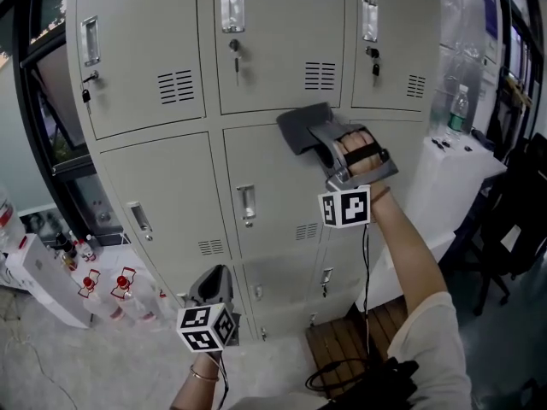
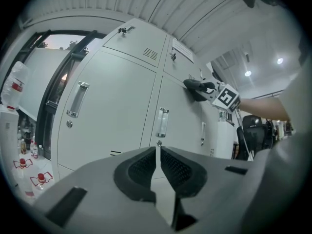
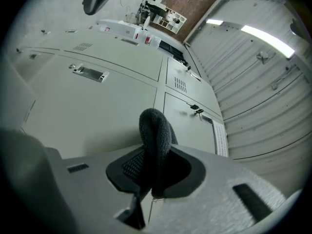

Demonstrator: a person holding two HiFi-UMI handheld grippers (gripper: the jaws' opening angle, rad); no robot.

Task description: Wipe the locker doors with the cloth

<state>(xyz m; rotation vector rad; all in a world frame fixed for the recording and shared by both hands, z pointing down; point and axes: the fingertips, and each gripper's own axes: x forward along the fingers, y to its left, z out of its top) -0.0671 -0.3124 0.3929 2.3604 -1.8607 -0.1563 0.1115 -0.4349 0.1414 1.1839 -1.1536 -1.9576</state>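
Right arm (image 1: pixel 402 246) outstretched, right gripper (image 1: pixel 323 140) holding cloth (image 1: pixel 299 126) against locker door (image 1: pixel 265 165).

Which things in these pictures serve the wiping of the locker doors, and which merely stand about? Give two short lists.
For the job:
- cloth, pinched in the right gripper
- locker doors

Standing about:
- left gripper, shut on nothing, held low
- water bottle on the white counter
- small bottles on the floor
- black cable
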